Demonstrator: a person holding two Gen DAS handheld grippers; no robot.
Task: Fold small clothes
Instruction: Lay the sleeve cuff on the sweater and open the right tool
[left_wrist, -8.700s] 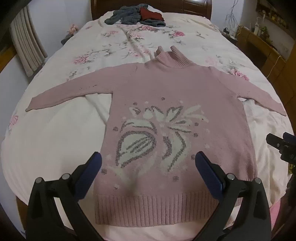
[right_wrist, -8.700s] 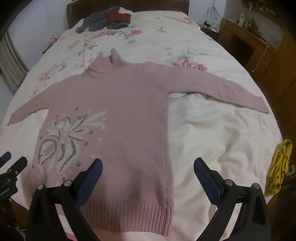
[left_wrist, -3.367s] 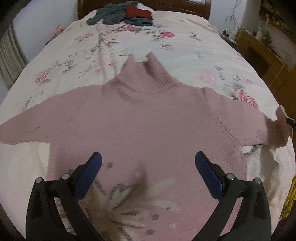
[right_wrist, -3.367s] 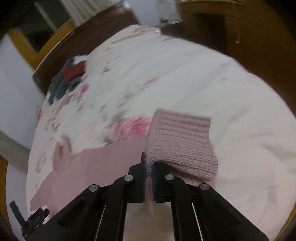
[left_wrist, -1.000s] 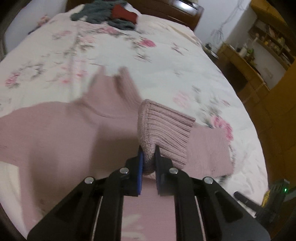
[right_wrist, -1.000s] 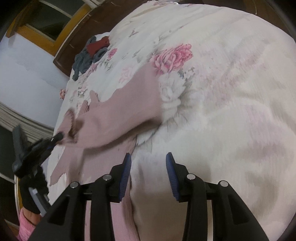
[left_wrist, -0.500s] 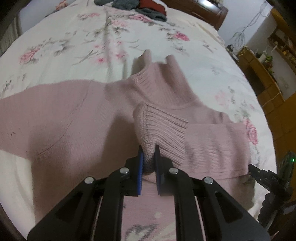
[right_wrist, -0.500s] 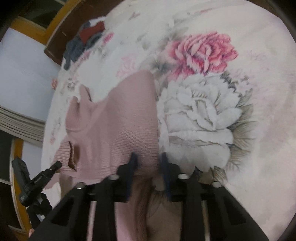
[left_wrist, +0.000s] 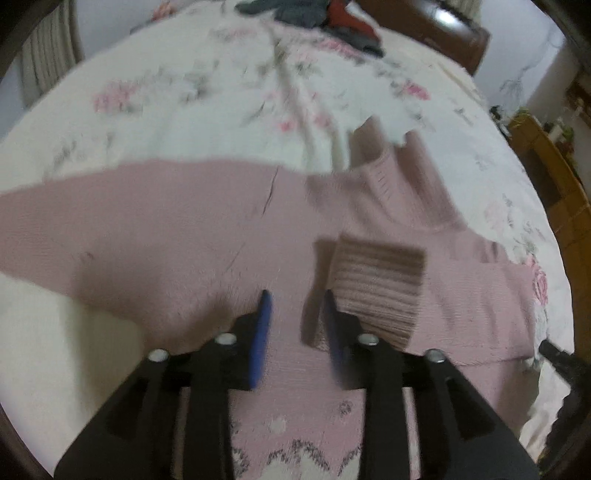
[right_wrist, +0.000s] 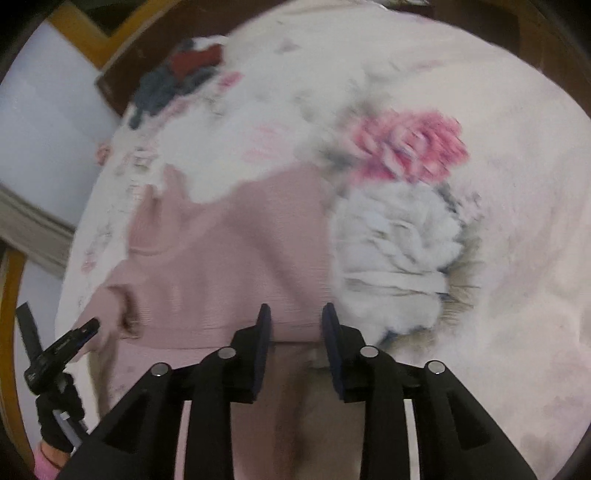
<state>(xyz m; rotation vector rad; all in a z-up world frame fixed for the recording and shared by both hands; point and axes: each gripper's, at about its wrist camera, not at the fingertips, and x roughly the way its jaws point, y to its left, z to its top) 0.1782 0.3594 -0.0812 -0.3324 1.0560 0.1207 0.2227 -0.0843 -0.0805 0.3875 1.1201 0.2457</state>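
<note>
Dusty-pink sweater with white-and-grey motif; cream bedspread with pink roses.

Parted tongs over folded pink sweater on floral bedspread.

My left camera sits low over the sweater, close, looking up the bed toward the headboard. My right camera, just as close, looks across the folded sleeve at the floral bedspread. Both views share the turtleneck collar, the folded sleeve and the far clothes pile.
</note>
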